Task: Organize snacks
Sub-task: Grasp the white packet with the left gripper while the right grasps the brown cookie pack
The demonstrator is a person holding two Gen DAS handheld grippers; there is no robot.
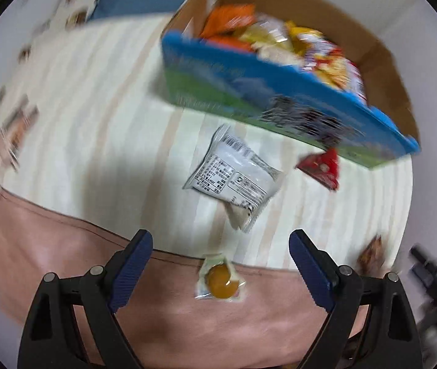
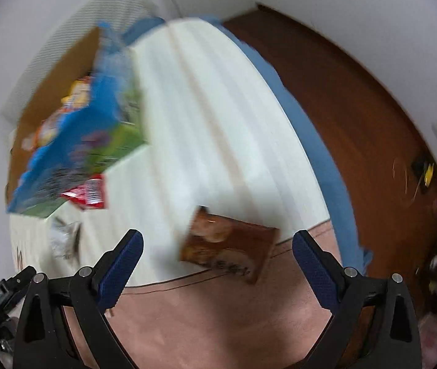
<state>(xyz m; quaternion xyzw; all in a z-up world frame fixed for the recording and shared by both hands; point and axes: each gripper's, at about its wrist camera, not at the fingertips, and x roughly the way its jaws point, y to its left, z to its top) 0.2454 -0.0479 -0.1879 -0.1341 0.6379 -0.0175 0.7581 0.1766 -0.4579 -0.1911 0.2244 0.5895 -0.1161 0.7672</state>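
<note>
A: While both views are smeared by blur, the cardboard box (image 1: 295, 70) with the blue and green printed side can be made out on the cream striped mat (image 1: 95, 117), open at the top and packed with orange, yellow and red snack bags (image 1: 280, 40).

B: What lies around it?

A: A white snack packet (image 1: 234, 178), label side up, rests on the mat in front of the box, apart from it. A red snack packet (image 1: 321, 166) sits just beside the box's lower edge; whether it touches cannot be told. Nearer the left gripper (image 1: 221, 264), a small clear wrapper holding a round yellow-orange sweet (image 1: 221, 279) lies across the seam between the mat and the pink mat (image 1: 64, 246).

B: And on the other side?

A: In the right wrist view a brown snack box (image 2: 229, 246) lies tilted at the mat's corner, ahead of the right gripper (image 2: 217, 261). A blue cloth (image 2: 326, 160) borders the mat, with brown floor (image 2: 357, 98) beyond.

B: The jaws?

A: Both pairs are spread wide and hold nothing. The left points down at the sweet, the right at the brown box.
</note>
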